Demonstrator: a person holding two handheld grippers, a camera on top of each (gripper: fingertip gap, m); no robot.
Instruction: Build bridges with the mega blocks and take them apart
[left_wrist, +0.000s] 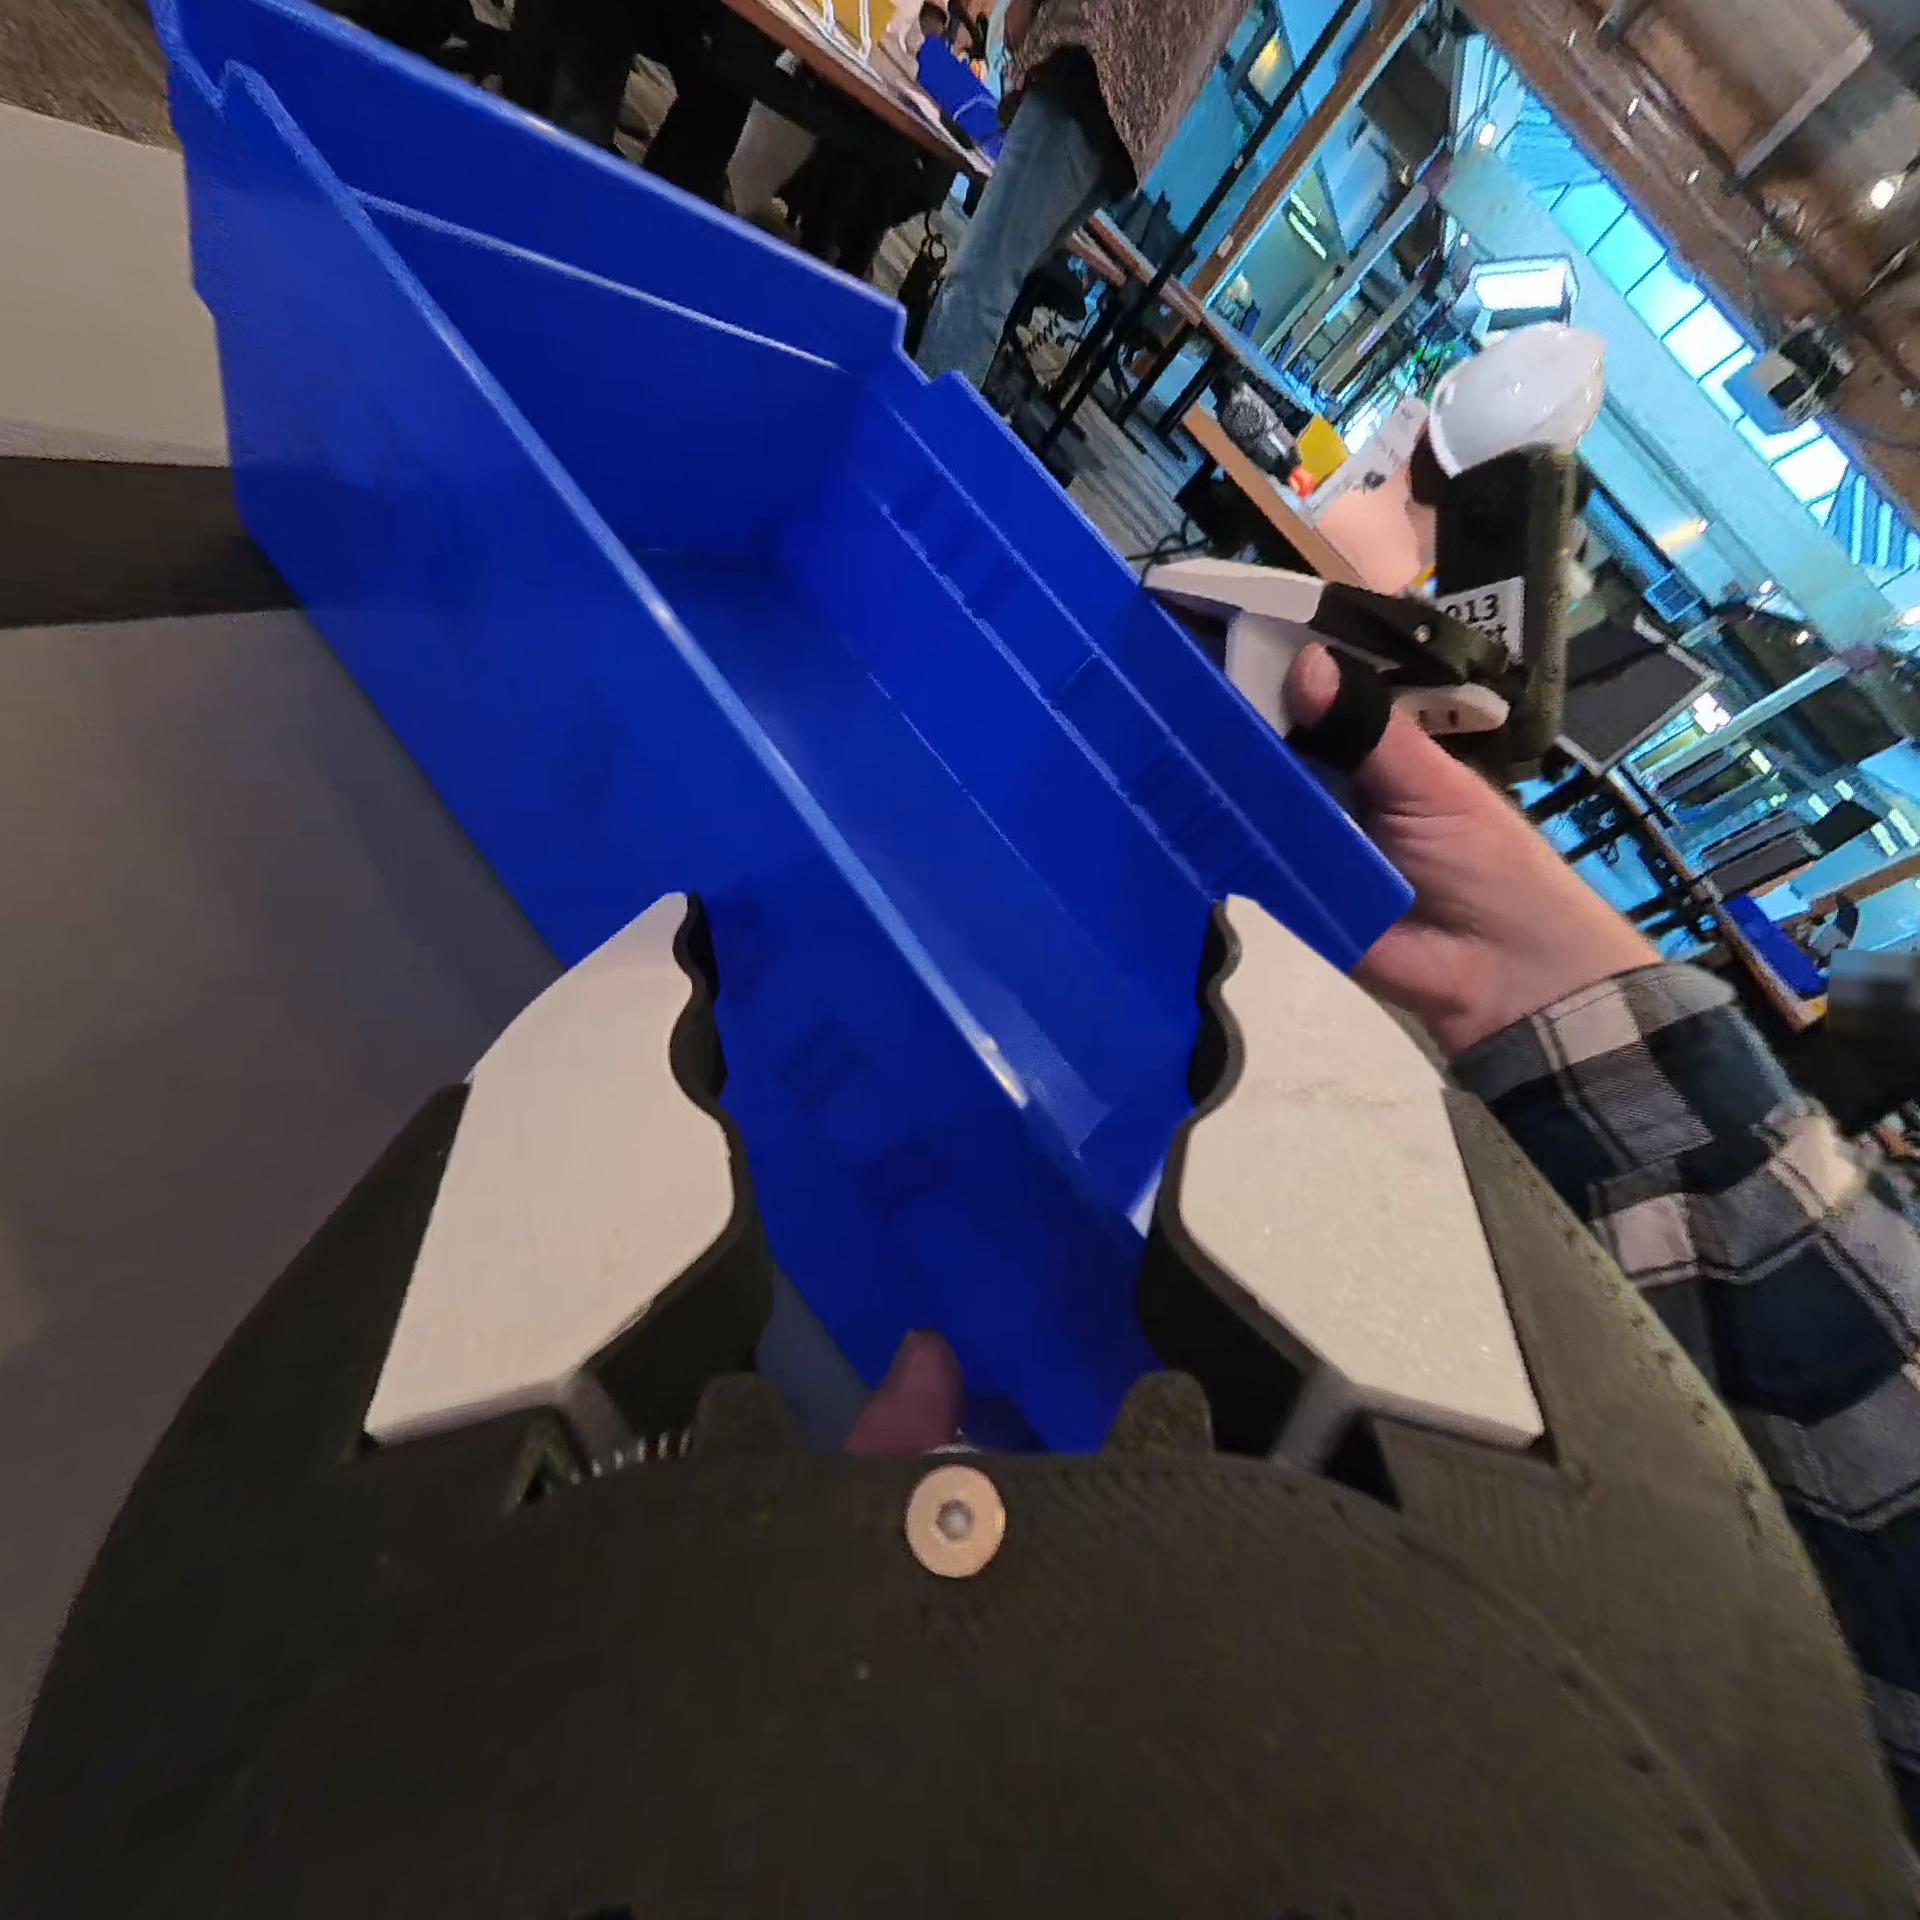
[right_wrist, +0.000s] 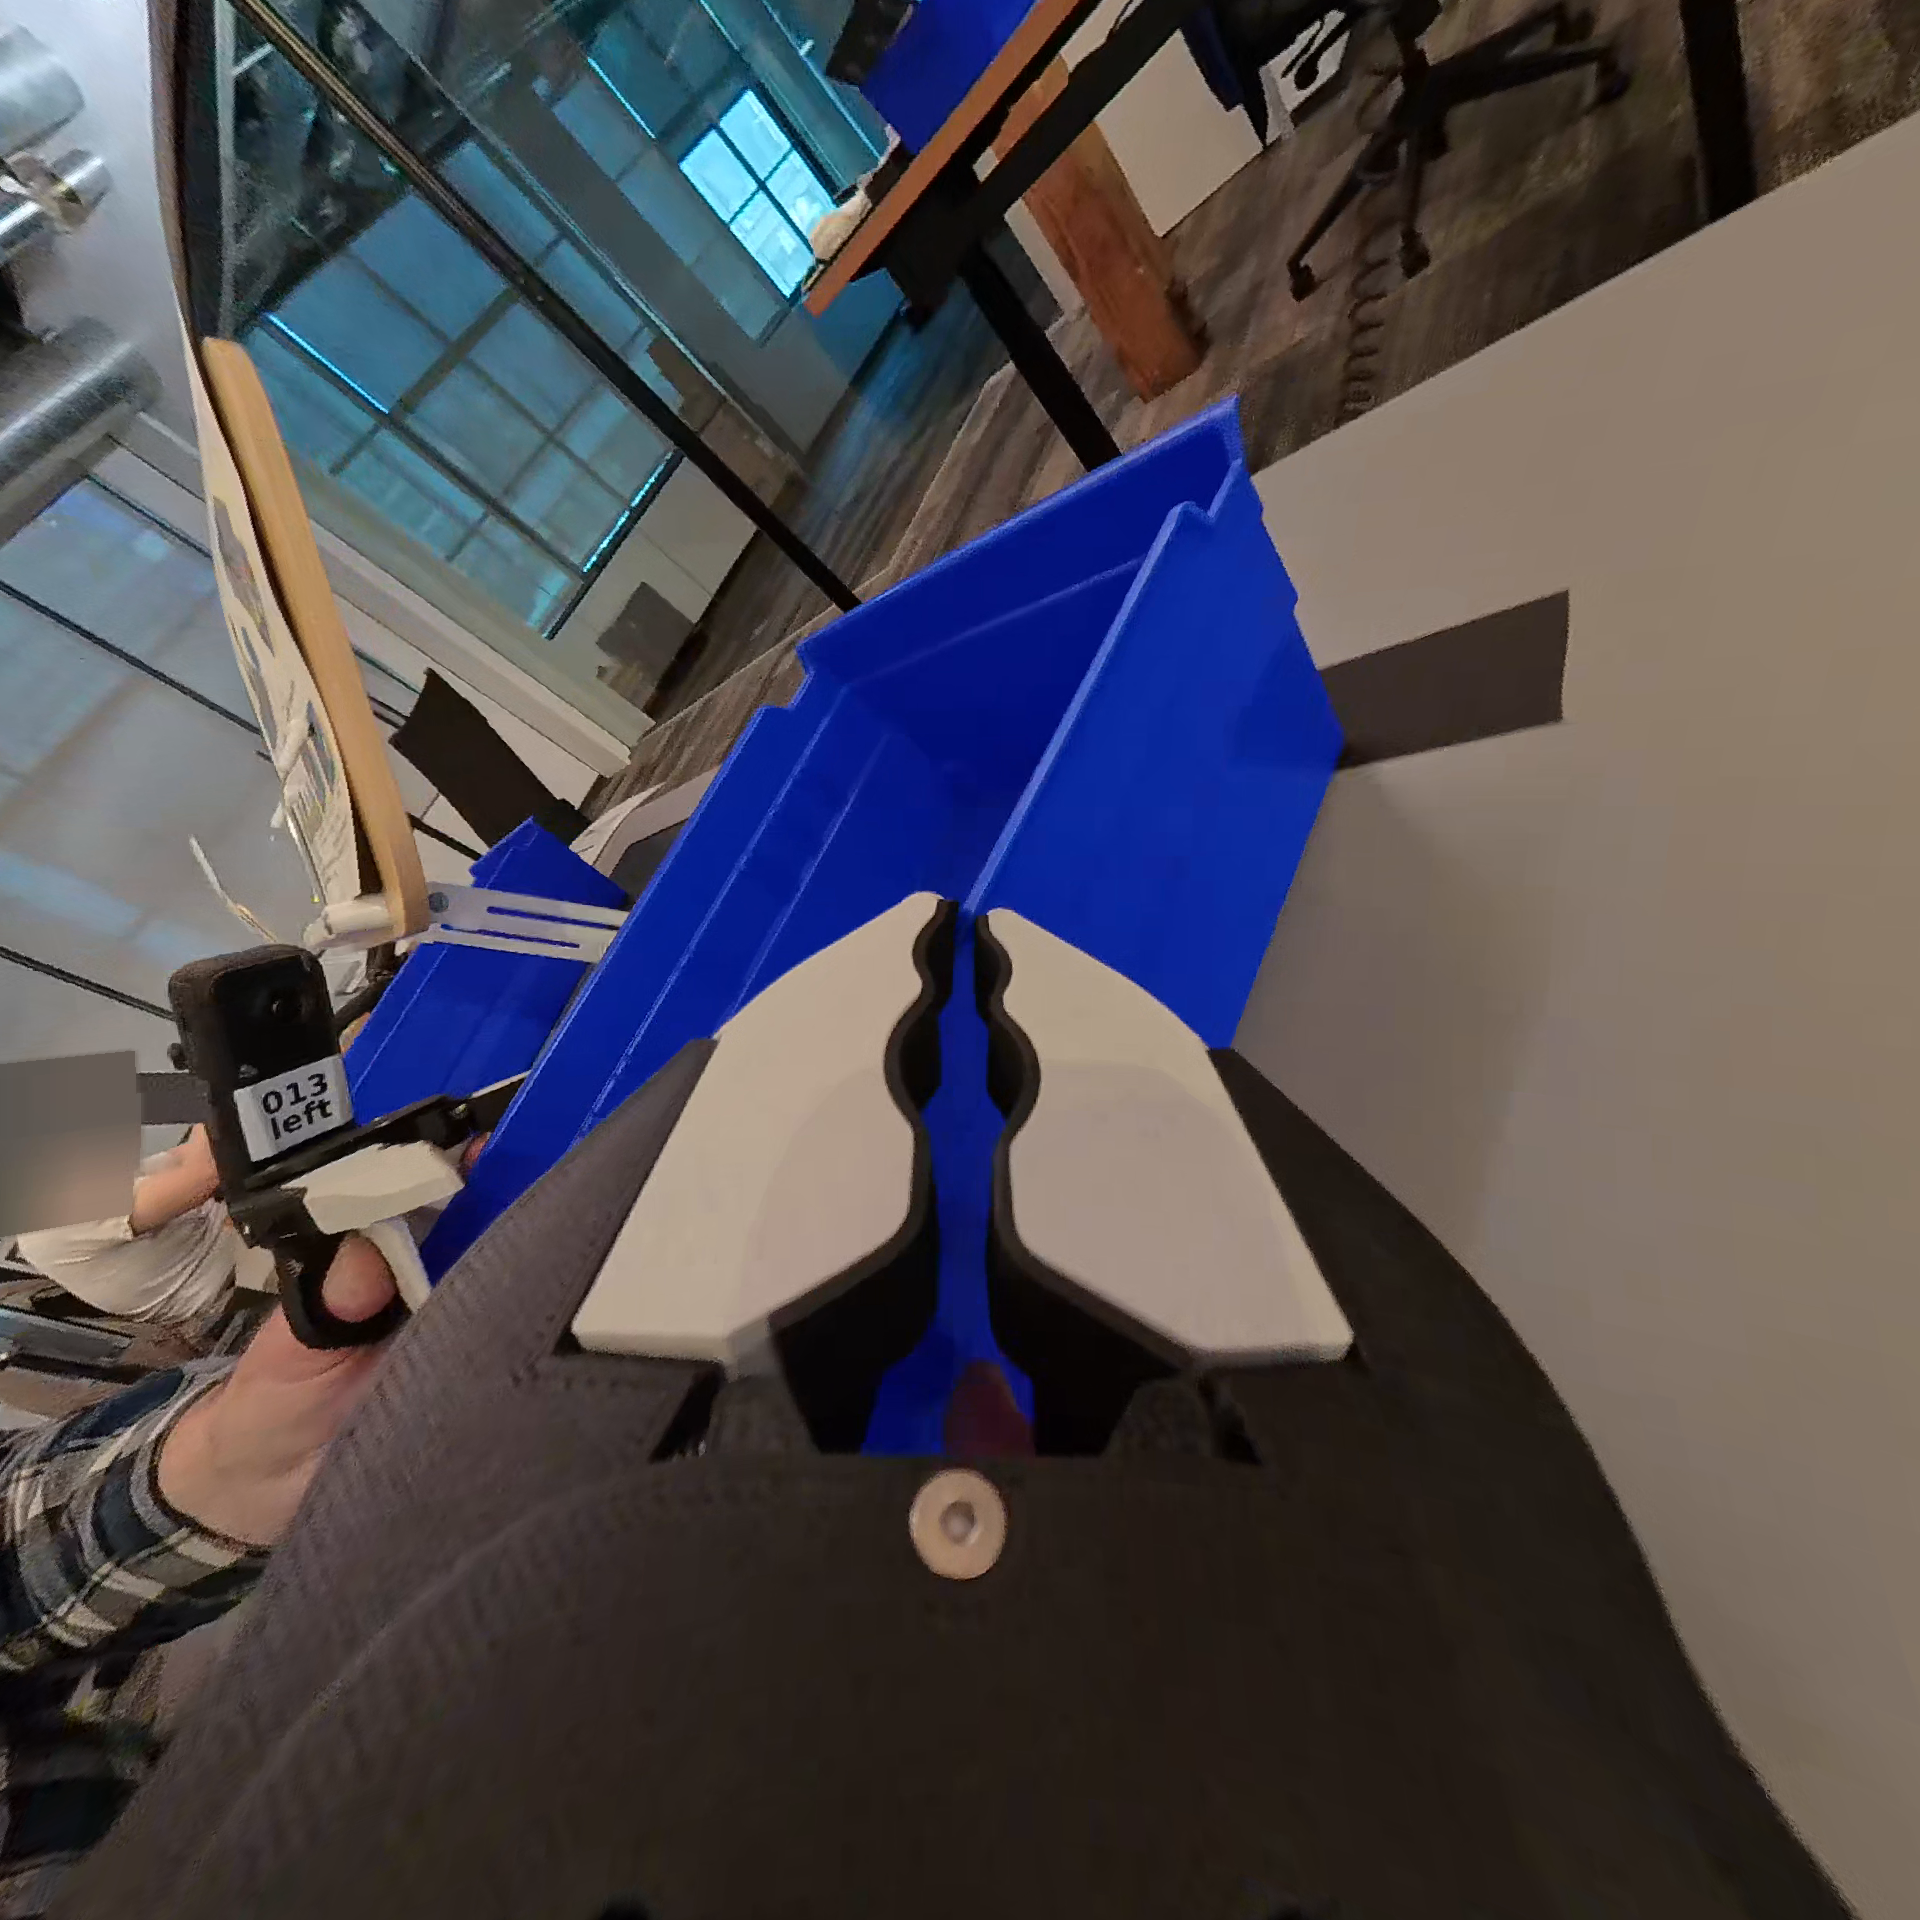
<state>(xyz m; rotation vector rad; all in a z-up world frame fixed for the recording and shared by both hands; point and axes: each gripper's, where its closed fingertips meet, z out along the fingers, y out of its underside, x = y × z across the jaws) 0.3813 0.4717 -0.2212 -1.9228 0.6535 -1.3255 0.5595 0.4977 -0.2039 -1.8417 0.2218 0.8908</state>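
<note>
My two wrist cameras sit close behind their own fingers, both rolled steeply. The left view faces along the blue bin (left_wrist: 582, 582) from one long side; the right view faces it from the opposite side (right_wrist: 1164, 790). Both share the bin and grey table (right_wrist: 1621, 935).

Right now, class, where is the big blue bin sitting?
The blue bin sits on the grey table, its far end on a dark tape strip. In both wrist views it fills the centre, between the two grippers.
</note>
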